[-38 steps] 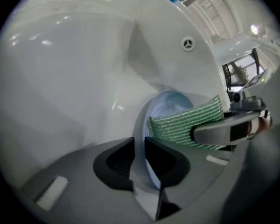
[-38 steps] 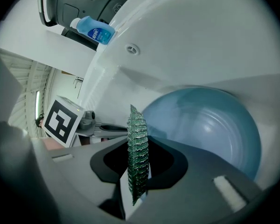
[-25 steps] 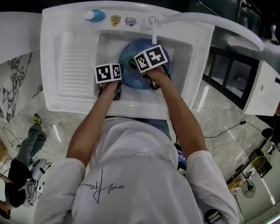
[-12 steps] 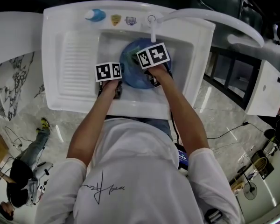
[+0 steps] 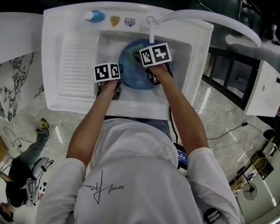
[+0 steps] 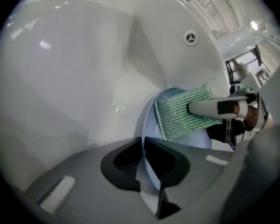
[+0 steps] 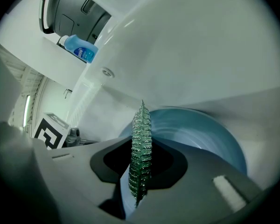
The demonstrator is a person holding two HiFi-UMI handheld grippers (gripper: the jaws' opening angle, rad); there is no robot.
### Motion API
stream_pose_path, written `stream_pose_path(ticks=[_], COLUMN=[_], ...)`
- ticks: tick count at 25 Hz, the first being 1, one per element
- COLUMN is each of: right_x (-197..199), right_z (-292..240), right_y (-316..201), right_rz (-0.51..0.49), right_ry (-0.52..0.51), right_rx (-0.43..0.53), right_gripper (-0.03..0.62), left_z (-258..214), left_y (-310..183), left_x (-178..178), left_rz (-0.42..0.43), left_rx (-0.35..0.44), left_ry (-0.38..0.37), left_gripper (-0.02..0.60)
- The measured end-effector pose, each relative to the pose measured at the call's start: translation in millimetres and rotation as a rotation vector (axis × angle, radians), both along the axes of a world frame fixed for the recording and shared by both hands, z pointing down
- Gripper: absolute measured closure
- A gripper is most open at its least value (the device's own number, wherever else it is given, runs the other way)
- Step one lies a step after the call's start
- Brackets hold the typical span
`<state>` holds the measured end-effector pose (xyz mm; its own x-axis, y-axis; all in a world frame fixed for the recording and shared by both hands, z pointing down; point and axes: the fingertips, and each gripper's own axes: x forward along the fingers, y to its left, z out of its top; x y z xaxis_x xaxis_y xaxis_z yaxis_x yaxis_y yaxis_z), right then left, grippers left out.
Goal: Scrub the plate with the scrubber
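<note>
A blue plate point(image 5: 133, 76) stands tilted in the white sink point(image 5: 56, 101). My left gripper point(image 5: 119, 73) is shut on the plate's point(image 6: 193, 140) near-left rim, which runs between its jaws point(image 6: 143, 157). A green mesh scrubber point(image 6: 184, 111) lies flat against the plate's face. My right gripper point(image 5: 139, 62) is shut on that scrubber point(image 7: 141, 143), seen edge-on between its jaws, with the plate point(image 7: 203, 134) just behind it. The right gripper's finger point(image 6: 214, 108) shows pressing the scrubber from the right.
A white faucet point(image 5: 151, 24) reaches over the basin's far rim, beside a blue bottle point(image 5: 94, 16) and two small items. A ridged washboard slope point(image 5: 77, 62) fills the sink's left part. An overflow hole point(image 6: 190, 38) sits in the basin wall. Another person point(image 5: 18, 171) stands at lower left.
My right gripper with the scrubber has slid a little farther and to the right across the plate. The left gripper and the plate have barely shifted.
</note>
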<state>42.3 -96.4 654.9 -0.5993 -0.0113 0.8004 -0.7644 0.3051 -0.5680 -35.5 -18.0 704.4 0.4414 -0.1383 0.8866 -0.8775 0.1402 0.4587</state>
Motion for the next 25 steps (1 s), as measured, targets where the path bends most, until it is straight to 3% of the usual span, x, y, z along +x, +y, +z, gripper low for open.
stream_pose_path(ticks=[25], right_x=[33], right_z=[5], right_y=[-18], right_rz=[0.188], right_ry=[0.041], right_rx=[0.02], right_gripper=[0.537], left_z=[1], left_y=[0], left_x=[1], left_rz=[0.017], left_rx=[0.008], left_ry=[0.001], left_gripper=[0.511])
